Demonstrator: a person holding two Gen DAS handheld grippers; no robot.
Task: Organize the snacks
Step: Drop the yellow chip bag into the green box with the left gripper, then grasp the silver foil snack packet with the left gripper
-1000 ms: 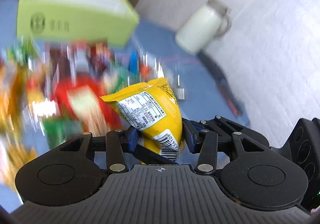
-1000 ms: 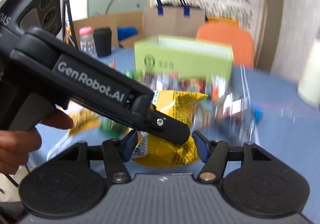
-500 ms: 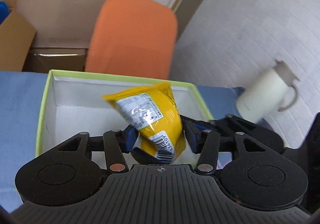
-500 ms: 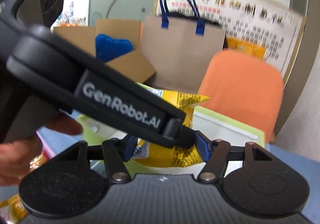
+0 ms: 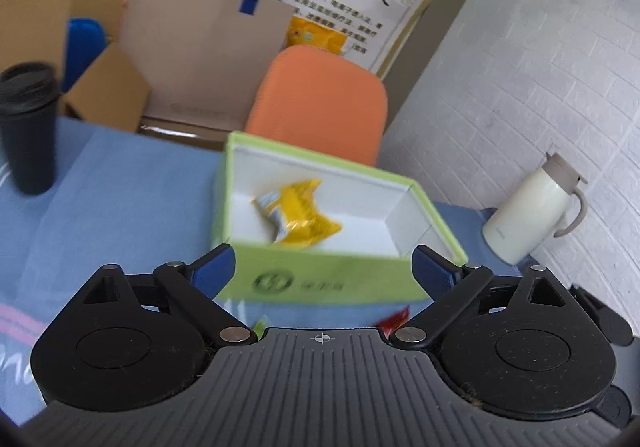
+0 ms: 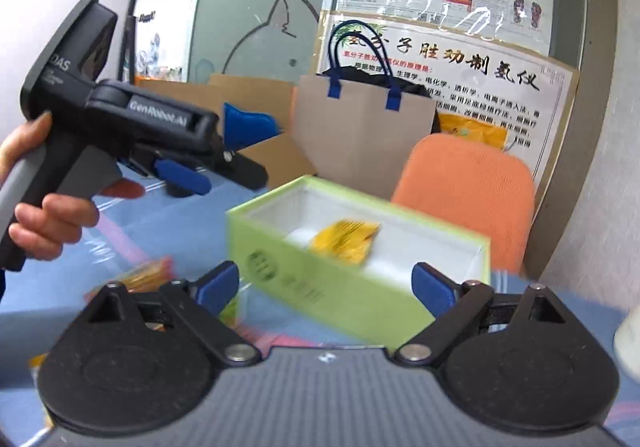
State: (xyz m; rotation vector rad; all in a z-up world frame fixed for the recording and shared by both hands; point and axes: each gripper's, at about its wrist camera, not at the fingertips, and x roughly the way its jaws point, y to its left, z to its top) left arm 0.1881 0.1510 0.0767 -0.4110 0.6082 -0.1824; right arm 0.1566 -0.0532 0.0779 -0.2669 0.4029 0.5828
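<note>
A yellow snack bag (image 5: 298,215) lies loose inside the open light-green box (image 5: 320,281) on the blue tablecloth; the right wrist view shows the same bag (image 6: 346,241) in the box (image 6: 304,287). My left gripper (image 5: 323,265) hangs in front of the box's near wall, its jaws opening wide with nothing between the pads. My right gripper (image 6: 326,283) is likewise opening and holds nothing, near the box's corner. In the right wrist view the left gripper (image 6: 224,177) is held by a hand (image 6: 52,223) to the left of the box.
A dark tumbler (image 5: 28,127) stands at the table's left, a cream jug (image 5: 532,211) at the right. Behind the table are an orange chair (image 5: 320,103), a paper bag (image 5: 208,55) and cardboard boxes. More snack packets (image 6: 140,277) lie on the cloth left of the box.
Both grippers held the yellow bag and carried it over the green box. Both have opened and pulled back, and the bag now lies in the box.
</note>
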